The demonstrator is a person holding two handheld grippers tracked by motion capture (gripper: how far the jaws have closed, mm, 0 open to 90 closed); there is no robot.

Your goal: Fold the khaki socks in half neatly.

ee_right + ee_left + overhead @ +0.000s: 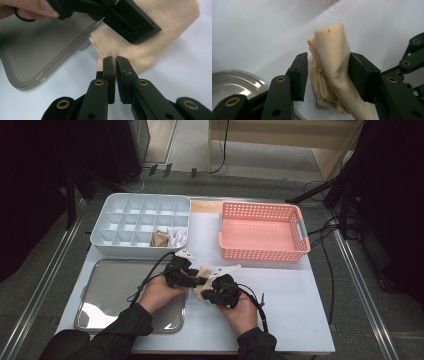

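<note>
A folded beige cloth (203, 271) lies on the white table just right of the metal tray (100, 290). In the left gripper view the cloth (332, 57) stands between the jaws of my left gripper (328, 75). The right jaw touches it and a gap remains at the left jaw, so this gripper (196, 280) is open. My right gripper (113, 60) is shut on the near edge of the cloth (170, 37), with thin fabric pinched at the tips. In the high view the right gripper (202, 294) sits beside the left one, their jaws meeting at the cloth.
A white divided box (107, 220) stands at the back left, with a tan folded cloth (160, 238) and a white one (178, 237) in its front cells. A pink basket (260, 252) stands at the back right. The tray's corner (30, 62) lies close to the cloth.
</note>
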